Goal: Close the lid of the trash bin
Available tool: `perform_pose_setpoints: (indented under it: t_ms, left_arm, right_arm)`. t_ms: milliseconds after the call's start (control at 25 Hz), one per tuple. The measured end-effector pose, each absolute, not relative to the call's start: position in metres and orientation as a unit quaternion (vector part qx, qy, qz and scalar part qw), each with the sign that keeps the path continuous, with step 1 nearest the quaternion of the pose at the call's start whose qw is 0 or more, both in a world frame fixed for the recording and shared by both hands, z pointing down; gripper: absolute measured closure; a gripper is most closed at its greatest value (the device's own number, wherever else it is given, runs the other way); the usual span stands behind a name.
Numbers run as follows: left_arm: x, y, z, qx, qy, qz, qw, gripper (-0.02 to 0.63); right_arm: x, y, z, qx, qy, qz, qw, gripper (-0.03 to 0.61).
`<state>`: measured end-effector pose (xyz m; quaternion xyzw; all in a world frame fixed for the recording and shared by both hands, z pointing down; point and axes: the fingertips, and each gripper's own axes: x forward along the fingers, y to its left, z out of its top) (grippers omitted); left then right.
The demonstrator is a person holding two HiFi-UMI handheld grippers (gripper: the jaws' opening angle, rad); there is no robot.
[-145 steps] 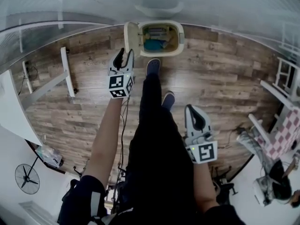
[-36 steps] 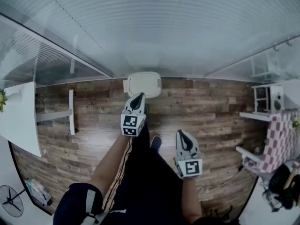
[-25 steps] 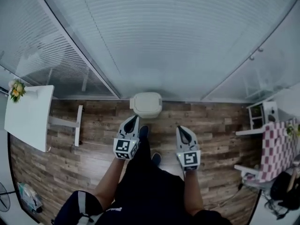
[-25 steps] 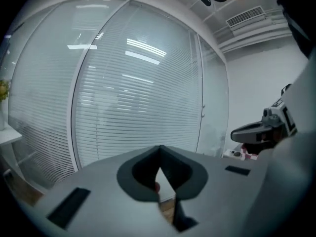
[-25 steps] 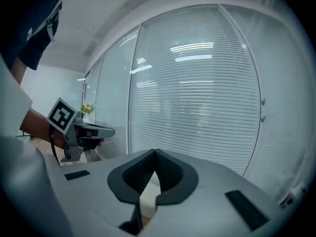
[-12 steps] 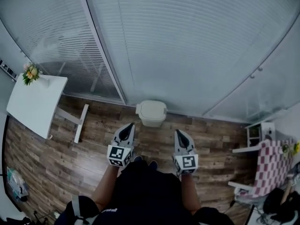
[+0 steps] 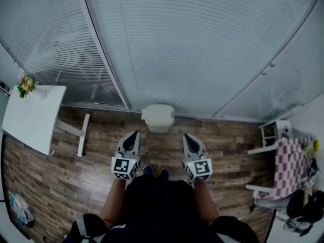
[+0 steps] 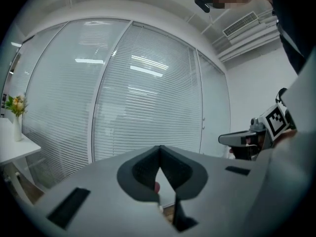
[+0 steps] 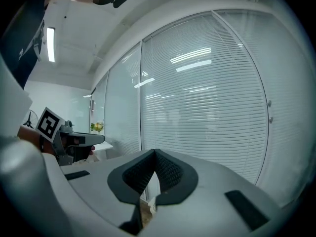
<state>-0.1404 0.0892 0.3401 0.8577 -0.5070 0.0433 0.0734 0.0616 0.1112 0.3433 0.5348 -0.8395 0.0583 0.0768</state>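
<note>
The cream trash bin (image 7: 158, 118) stands on the wood floor against the glass wall, its lid down flat. Both grippers are held up level in front of the person, well short of the bin and apart from it. My left gripper (image 7: 134, 134) is shut with nothing in it; its tips meet in the left gripper view (image 8: 159, 150). My right gripper (image 7: 187, 136) is also shut and empty, with its tips together in the right gripper view (image 9: 155, 152). Each gripper view looks at the blinds and shows the other gripper off to the side.
A glass wall with blinds (image 7: 192, 49) runs behind the bin. A white table (image 7: 31, 120) with flowers (image 7: 25, 84) stands at the left, a white stand (image 7: 81, 134) beside it. At the right are a white shelf (image 7: 271, 133) and a checkered chair (image 7: 288, 166).
The bin's lid, open in the oldest frame, is now down. Both grippers have drawn back from the bin and risen side by side. The head has tipped up toward the wall.
</note>
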Motion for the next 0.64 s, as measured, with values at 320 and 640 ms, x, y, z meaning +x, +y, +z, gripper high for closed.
perform_pose_setpoints:
  t_ms: [320,640]
  left_arm:
    - [-0.142,0.081,0.332,0.868,-0.49,0.027,0.07,0.606]
    - [-0.146,0.067,0.333,0.875,-0.477,0.027,0.071,0.606]
  right_arm:
    - [0.064,0.11,0.34,0.555,-0.828,0.038,0.073,0.575]
    - [0.042,0.102,0.323,0.539,-0.839,0.024,0.075,0.575]
